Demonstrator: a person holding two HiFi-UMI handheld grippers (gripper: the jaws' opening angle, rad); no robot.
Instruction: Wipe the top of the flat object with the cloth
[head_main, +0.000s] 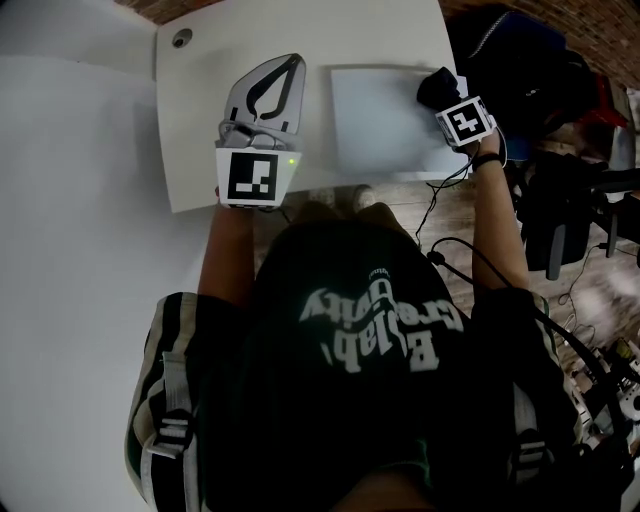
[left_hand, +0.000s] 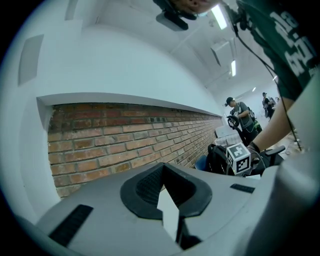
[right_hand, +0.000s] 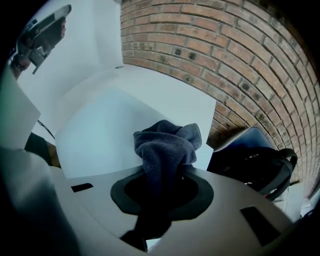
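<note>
A pale blue flat panel (head_main: 380, 125) lies on the white table (head_main: 200, 150), right of centre. My right gripper (head_main: 440, 92) is shut on a dark grey cloth (head_main: 436, 84) at the panel's far right corner. In the right gripper view the cloth (right_hand: 167, 145) bunches up out of the jaws of the right gripper (right_hand: 162, 185), above the panel (right_hand: 105, 135). My left gripper (head_main: 293, 62) rests over the table to the left of the panel, jaws together and holding nothing. In its own view the left gripper (left_hand: 167, 200) points at a brick wall.
A round cable hole (head_main: 181, 38) is in the table's far left corner. Dark bags (head_main: 520, 60) and a backpack (right_hand: 255, 160) crowd the right side beyond the table edge. Cables (head_main: 440, 215) trail over the wooden floor. A brick wall (left_hand: 125, 135) stands behind the table.
</note>
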